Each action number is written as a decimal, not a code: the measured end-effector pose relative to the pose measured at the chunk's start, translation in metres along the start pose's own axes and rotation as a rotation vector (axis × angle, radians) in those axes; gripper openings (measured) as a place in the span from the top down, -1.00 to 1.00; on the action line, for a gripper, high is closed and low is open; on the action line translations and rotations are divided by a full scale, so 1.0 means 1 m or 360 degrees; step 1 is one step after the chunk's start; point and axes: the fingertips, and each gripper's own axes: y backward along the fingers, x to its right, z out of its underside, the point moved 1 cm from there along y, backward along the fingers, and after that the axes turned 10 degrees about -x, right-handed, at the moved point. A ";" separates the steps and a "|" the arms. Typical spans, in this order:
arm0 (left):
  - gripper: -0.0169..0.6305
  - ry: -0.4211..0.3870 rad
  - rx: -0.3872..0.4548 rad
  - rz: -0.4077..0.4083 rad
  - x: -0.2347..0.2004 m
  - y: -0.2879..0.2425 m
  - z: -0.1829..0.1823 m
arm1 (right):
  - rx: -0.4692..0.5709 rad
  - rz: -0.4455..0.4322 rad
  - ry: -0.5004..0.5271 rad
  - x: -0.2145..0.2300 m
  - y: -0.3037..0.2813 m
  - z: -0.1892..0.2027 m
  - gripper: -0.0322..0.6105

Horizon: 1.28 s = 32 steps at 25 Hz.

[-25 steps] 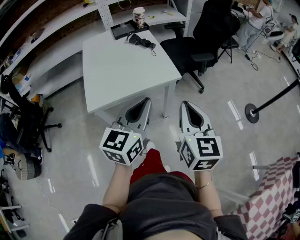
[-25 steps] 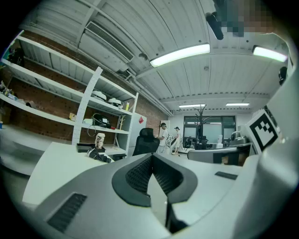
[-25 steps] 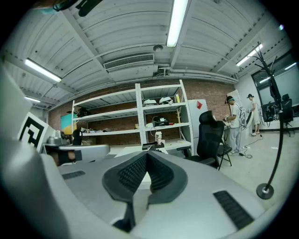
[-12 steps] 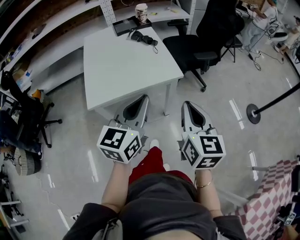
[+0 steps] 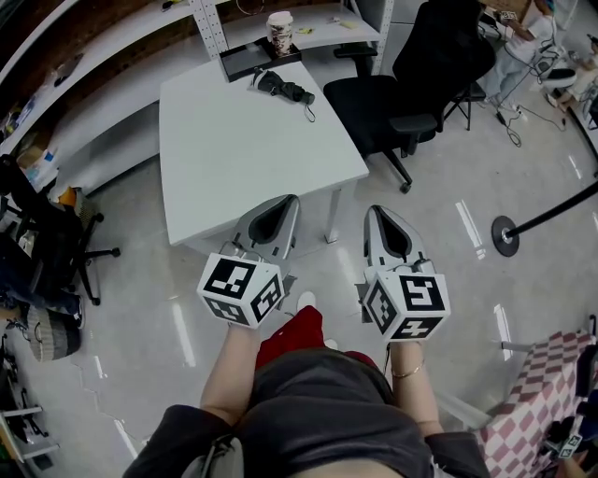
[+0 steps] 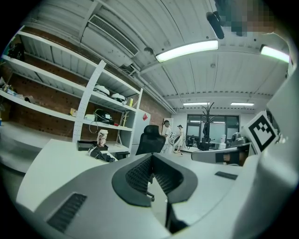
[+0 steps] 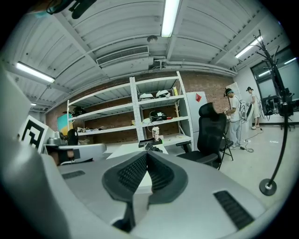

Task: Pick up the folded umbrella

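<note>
No legible writing anywhere

The left gripper (image 5: 291,200) and right gripper (image 5: 373,210) carry only black-and-white square patterns — no letters; the print on the paper cup (image 5: 278,28) and on the red tag (image 7: 198,97) is too small to read.

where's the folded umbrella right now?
Head view, upper centre: the folded umbrella lies at the white table's far edge, just before the black tray and paper cup.

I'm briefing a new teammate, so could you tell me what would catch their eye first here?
First the left gripper and right gripper, each with a black-and-white marker cube, both shut and empty, side by side at the near edge of the white table. Then the black folded umbrella lying at the table's far edge, with a black office chair to the right.
</note>
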 end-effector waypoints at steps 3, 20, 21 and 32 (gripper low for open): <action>0.91 -0.0006 -0.0019 0.0006 -0.015 -0.018 -0.004 | -0.0005 0.0021 -0.0017 0.009 -0.021 -0.007 0.84; 0.91 0.0012 -0.0083 0.0043 -0.095 -0.092 -0.023 | -0.0049 0.0103 -0.0055 0.028 -0.118 -0.039 0.84; 0.91 0.0011 -0.0085 0.0046 -0.098 -0.095 -0.024 | -0.0050 0.0105 -0.0053 0.027 -0.122 -0.040 0.84; 0.91 0.0010 -0.0087 0.0054 -0.128 -0.104 -0.028 | -0.0056 0.0108 -0.0023 0.012 -0.152 -0.051 0.84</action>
